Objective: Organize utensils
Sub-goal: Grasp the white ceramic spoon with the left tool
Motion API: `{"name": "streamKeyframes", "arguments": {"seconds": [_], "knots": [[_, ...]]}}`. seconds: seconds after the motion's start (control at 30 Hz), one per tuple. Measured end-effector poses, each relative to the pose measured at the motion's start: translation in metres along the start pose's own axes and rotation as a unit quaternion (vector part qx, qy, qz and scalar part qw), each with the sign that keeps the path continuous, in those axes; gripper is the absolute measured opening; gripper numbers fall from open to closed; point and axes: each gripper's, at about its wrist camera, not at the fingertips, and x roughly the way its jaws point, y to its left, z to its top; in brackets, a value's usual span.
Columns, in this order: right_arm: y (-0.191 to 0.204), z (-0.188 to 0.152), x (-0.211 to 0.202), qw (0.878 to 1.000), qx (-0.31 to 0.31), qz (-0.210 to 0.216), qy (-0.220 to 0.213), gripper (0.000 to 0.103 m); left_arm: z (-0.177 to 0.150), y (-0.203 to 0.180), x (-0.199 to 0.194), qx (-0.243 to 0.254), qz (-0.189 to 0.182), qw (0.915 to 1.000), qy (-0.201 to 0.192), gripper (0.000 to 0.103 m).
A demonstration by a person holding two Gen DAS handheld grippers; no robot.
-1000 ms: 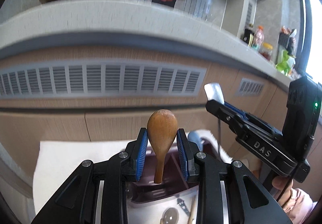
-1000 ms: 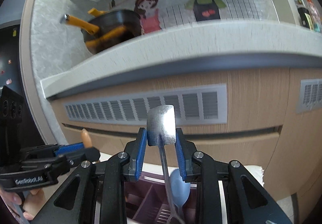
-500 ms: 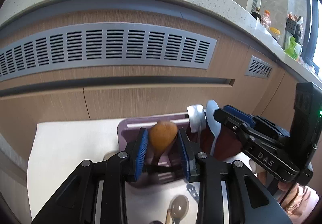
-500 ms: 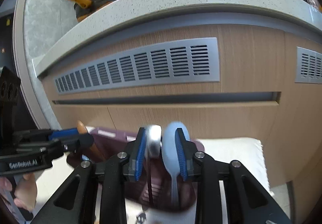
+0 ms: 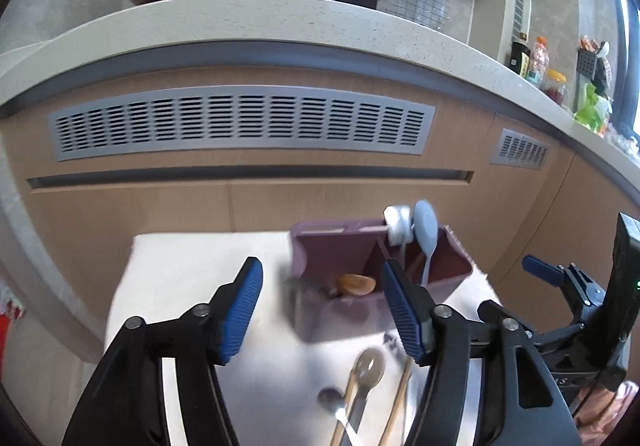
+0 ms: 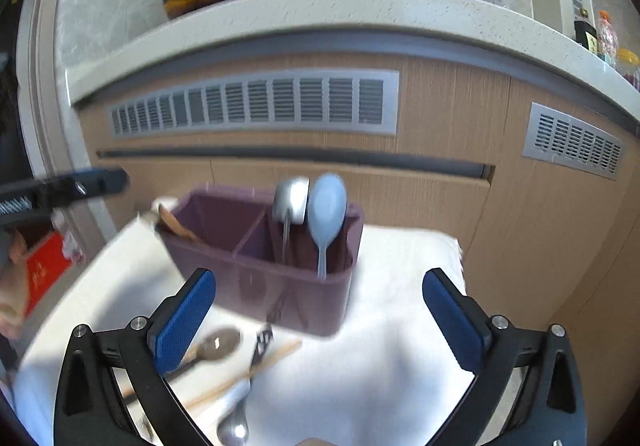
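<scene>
A purple plastic holder (image 6: 256,270), boxy and split by a divider into two compartments, is seen standing on a white cloth (image 6: 400,346) spread over the surface, toward 12 o'clock from both tools. In its right compartment a metal ladle (image 6: 291,199) and a pale blue spoon (image 6: 326,213) are stood upright, bowls up and just beside each other, handles down inside. In the left compartment a brown wooden spoon (image 5: 355,284) is seen lying low and tilted, its bowl near the rim at the 10 o'clock corner in the right wrist view. The left tool (image 5: 322,310) is held empty, its blue-padded jaws opening, with the holder seen in the gap but untouched. The right tool (image 6: 318,316) is likewise empty, its jaws opening and spread very wide. On the cloth toward 6 o'clock of the holder, loose utensils are left: a brownish spoon (image 6: 218,344), wooden chopsticks (image 6: 256,370), a small dark slotted piece (image 6: 262,344) and a metal spoon (image 6: 234,430). Motion blur softens the details.
</scene>
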Motion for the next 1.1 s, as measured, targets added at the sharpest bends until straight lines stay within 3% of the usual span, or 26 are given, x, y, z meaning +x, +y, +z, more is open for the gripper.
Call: {"name": "streamKeyframes", "arguments": {"seconds": [0.17,0.33,0.47,0.53,0.63,0.7,0.8,0.9,0.97,1.1], "knots": [[0.023,-0.025,0.006,0.997,-0.043,-0.046,0.051,0.103,-0.037,0.011,-0.017,0.003,0.020,0.9992,0.034,0.063],[0.039,-0.053,0.007,0.995,-0.041,-0.037,0.082,0.103,-0.081,0.025,-0.017,-0.009,0.029,0.9955,0.090,0.063],[0.062,-0.069,0.012,0.990,-0.077,-0.057,0.102,0.103,-0.113,0.028,-0.015,-0.014,0.024,0.9911,0.131,0.063],[0.073,-0.072,0.020,0.988,-0.094,-0.038,0.120,0.103,-0.127,0.028,-0.014,-0.012,0.027,0.9890,0.145,0.063],[0.079,-0.070,0.033,0.985,-0.064,0.019,0.159,0.101,-0.140,0.029,-0.018,-0.015,0.034,0.9875,0.153,0.063],[0.085,-0.069,0.033,0.984,-0.052,0.052,0.162,0.096,-0.146,0.027,-0.025,-0.020,0.021,0.9875,0.155,0.063],[0.092,-0.072,0.028,0.984,-0.101,0.004,0.145,0.077,-0.156,0.011,-0.030,-0.006,-0.033,0.9852,0.168,0.063],[0.080,-0.075,0.023,0.985,-0.095,-0.016,0.145,0.076,-0.164,-0.015,-0.034,0.022,-0.080,0.9822,0.169,0.061],[0.065,-0.077,0.019,0.986,-0.073,-0.017,0.151,0.076,-0.167,-0.030,-0.032,0.035,-0.095,0.9807,0.167,0.044],[0.038,-0.084,0.003,0.988,-0.036,-0.028,0.151,0.077,-0.170,-0.047,-0.022,0.045,-0.075,0.9830,0.162,0.041]]}}
